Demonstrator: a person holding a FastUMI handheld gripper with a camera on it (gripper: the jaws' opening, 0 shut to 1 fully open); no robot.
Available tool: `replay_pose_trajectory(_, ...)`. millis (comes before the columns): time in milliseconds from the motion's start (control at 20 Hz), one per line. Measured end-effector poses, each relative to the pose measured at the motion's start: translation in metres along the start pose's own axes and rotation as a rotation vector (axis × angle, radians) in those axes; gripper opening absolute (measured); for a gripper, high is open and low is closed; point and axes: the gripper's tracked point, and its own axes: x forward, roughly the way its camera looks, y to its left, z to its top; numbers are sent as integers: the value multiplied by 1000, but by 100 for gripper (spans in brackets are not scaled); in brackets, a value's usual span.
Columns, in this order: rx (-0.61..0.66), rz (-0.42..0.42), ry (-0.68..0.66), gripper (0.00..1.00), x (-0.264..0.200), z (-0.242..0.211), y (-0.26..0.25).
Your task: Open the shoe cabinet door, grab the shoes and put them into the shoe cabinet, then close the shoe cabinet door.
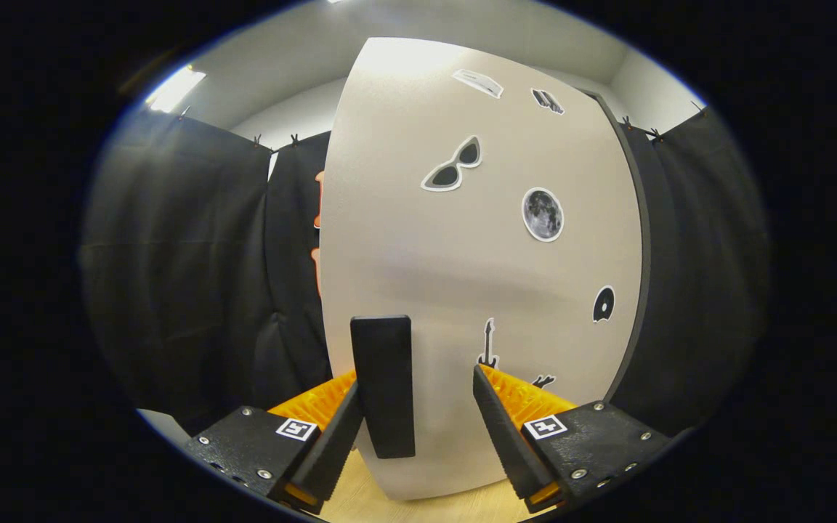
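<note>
One door handle (pixel 383 385) between spread tool (pixel 418 403) fingers.

cabinet door (pixel 476 276) blocks ahead, handle (pixel 383 385) between spread fingers (pixel 331 443)

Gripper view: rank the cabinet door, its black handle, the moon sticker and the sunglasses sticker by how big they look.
1. cabinet door
2. black handle, nearest the camera
3. sunglasses sticker and moon sticker, too alike to rank

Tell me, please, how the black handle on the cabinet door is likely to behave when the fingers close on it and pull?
The black handle looks like a thick, flat-sided block, so it should stay stiff and give the open gripper parallel faces to press. Its smooth finish might let the fingers slip. The cabinet door looks like a thin, rigid panel, so it probably swings easily rather than flexing.
</note>
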Motion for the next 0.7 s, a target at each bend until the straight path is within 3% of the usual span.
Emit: replay_pose_trajectory(700, 12, -29, -3, 87, 48, 4, 15)
